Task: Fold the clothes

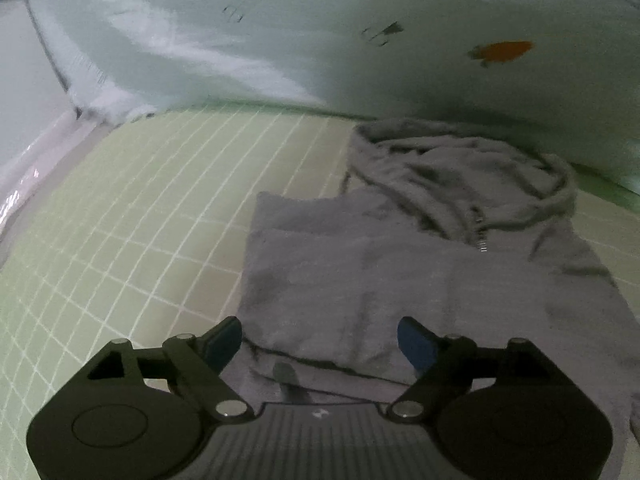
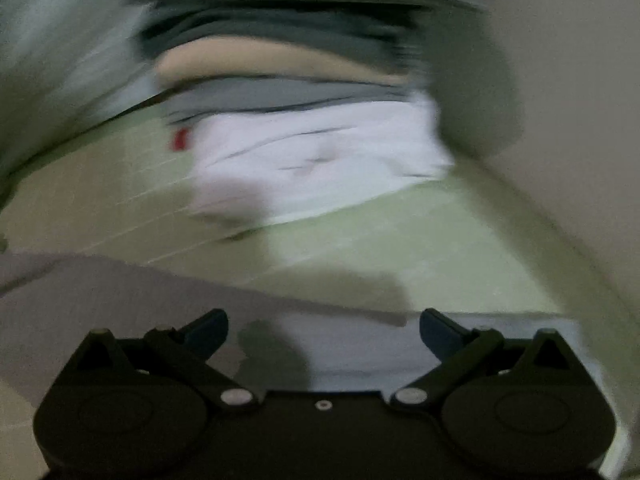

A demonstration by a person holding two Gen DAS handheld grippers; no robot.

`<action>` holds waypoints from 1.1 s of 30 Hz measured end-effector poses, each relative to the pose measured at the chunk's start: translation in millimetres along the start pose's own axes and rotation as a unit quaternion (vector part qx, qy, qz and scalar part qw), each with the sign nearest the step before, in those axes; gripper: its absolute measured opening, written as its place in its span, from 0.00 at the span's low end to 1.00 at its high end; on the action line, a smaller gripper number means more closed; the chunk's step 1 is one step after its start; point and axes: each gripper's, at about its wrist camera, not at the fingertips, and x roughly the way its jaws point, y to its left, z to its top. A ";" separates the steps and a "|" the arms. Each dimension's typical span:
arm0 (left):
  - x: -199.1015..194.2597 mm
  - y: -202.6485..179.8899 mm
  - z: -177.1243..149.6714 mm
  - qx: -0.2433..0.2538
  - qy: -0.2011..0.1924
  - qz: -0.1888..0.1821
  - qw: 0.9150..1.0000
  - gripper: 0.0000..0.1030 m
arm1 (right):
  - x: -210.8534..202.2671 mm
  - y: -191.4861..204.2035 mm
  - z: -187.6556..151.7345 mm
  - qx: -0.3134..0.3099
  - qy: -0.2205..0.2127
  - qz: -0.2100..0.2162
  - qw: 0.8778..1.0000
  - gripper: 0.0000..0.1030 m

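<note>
A: Left wrist view first. Where is the garment?

B: The grey hoodie (image 1: 400,256) lies on the green grid mat (image 1: 160,220), partly folded, with its hood (image 1: 460,172) bunched at the far end against the pale sheet printed with orange fish (image 1: 320,40). A short run of zipper (image 1: 482,236) shows just below the hood.

A: And the left gripper (image 1: 320,340)?

B: It hangs over the near edge of the hoodie, jaws spread wide. The blue pads (image 1: 416,344) stand clear of the cloth on both sides, and nothing is pinched between them. Only grey fabric shows in the gap.

A: Anything left of the hoodie?

B: Bare mat, and beyond the mat's far left corner a glossy pale surface, too blurred to name.

A: Now the right wrist view.

B: Heavily blurred. The right gripper (image 2: 324,332) also has its jaws spread, with nothing in them. Grey hoodie cloth (image 2: 100,292) lies beneath and to the left of it, and a paler grey patch sits between the fingers.

A: Beyond the hoodie?

B: Across a strip of green mat (image 2: 400,248), well apart from the hoodie, sits a pile of clothes: a white piece (image 2: 320,152) at the front, with a grey and a beige layer (image 2: 260,60) behind it. A small red mark (image 2: 180,138) shows at the white piece's left edge.
</note>
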 end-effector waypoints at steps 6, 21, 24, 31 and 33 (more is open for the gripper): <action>-11.3 -5.6 -7.5 0.004 -0.004 -0.006 1.000 0.84 | -2.5 -64.9 -8.6 0.015 0.010 -0.082 0.996 1.00; -56.5 4.2 -30.7 -0.003 -0.028 -0.021 0.999 0.84 | -8.1 -115.1 -32.5 0.108 -0.013 -0.078 0.991 1.00; -63.3 19.0 -40.3 0.001 -0.018 -0.021 1.000 0.84 | -10.7 -116.2 -27.8 0.099 -0.007 -0.062 0.993 0.86; -74.6 62.8 -55.1 0.011 0.001 -0.026 1.000 0.84 | -37.7 -85.1 -19.0 0.065 0.015 -0.018 0.998 0.19; -74.5 76.5 -53.7 0.012 0.001 -0.028 1.000 0.84 | -57.7 -72.6 -19.8 0.092 -0.003 0.005 0.996 0.19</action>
